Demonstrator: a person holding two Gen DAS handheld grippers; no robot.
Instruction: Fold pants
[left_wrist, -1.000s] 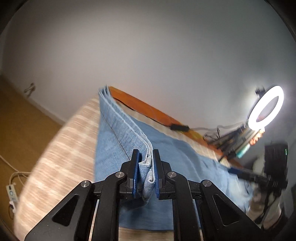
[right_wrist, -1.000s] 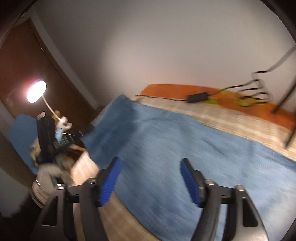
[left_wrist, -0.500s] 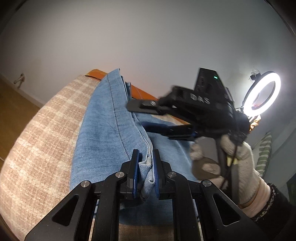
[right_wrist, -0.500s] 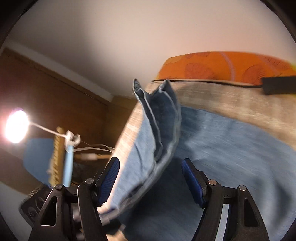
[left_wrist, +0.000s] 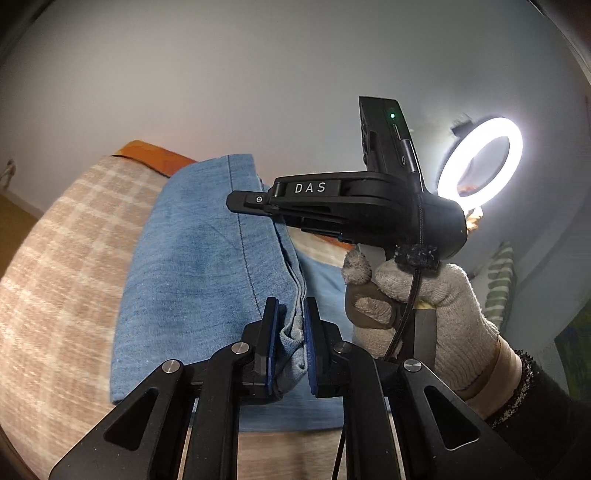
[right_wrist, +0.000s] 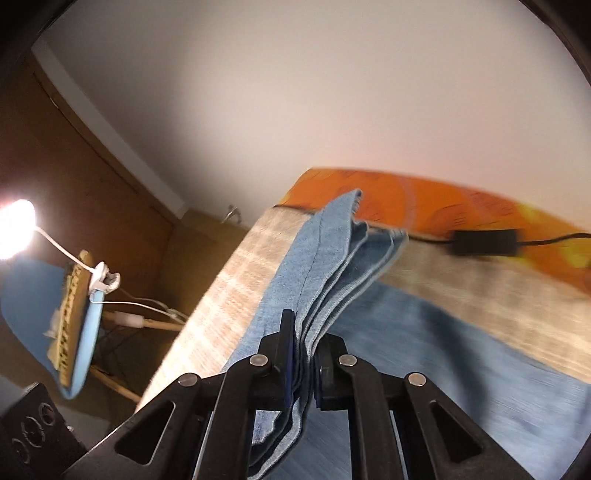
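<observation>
Light blue denim pants (left_wrist: 207, 280) lie on a plaid blanket (left_wrist: 66, 258), with a folded stack of layers raised along one edge. My left gripper (left_wrist: 290, 306) is shut on the near end of that raised edge. Farther along the same edge, my right gripper (left_wrist: 240, 201) is held by a gloved hand (left_wrist: 417, 295). In the right wrist view, the right gripper (right_wrist: 306, 328) has its jaws closing on the stacked layers of the pants (right_wrist: 332, 258), and the pads press the cloth. The rest of the pants lie flat to the right.
An orange pillow (right_wrist: 424, 203) runs along the wall, with a black power adapter (right_wrist: 484, 242) and its cable in front of it. A ring light (left_wrist: 480, 162) stands behind the right hand. A lamp (right_wrist: 14, 229) and a blue chair (right_wrist: 22, 295) stand beside the bed.
The right gripper swung in from over the flat denim to the raised folded edge and went from wide open to shut on it. The left gripper kept its grip and shifted sideways.
</observation>
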